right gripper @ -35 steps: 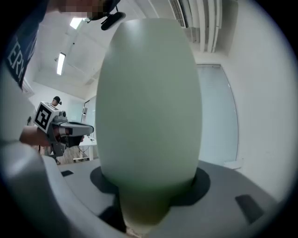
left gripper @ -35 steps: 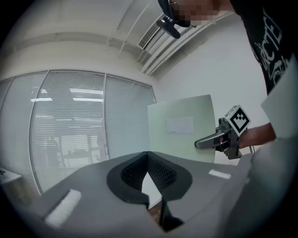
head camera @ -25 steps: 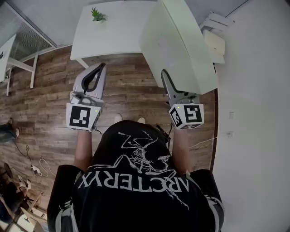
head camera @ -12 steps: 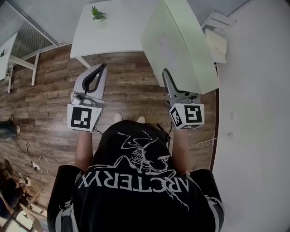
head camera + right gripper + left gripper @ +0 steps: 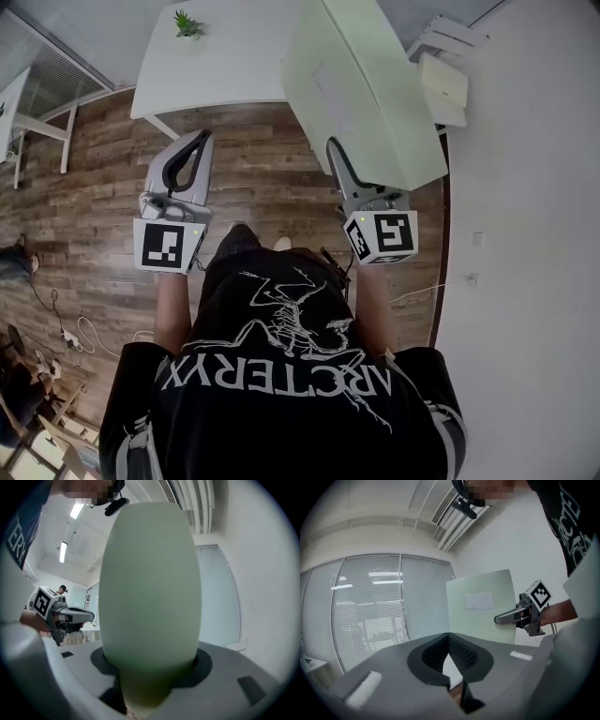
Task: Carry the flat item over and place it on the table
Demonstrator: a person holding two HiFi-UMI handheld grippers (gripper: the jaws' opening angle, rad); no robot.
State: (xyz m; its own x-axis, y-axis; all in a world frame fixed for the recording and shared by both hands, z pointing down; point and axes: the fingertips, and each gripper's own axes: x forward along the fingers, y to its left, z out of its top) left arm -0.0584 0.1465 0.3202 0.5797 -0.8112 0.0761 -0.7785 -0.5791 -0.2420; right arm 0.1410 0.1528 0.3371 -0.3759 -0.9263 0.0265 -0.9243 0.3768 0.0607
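A large flat pale-green board stands tilted on edge, its lower edge clamped in my right gripper, which is shut on it. In the right gripper view the board fills the middle between the jaws of that gripper. My left gripper is held out level at the left, shut with nothing in it; in its own view the tips meet. The white table lies ahead, beyond both grippers, and the board's far end overlaps its right side.
A small potted plant stands on the table's far left. White stacked furniture sits by the white wall on the right. Another white table's legs and floor cables lie at the left, on the wooden floor.
The person has taken a step, with a dark shoe now showing below. Both grippers and the board have shifted slightly left. The grip on the board is unchanged.
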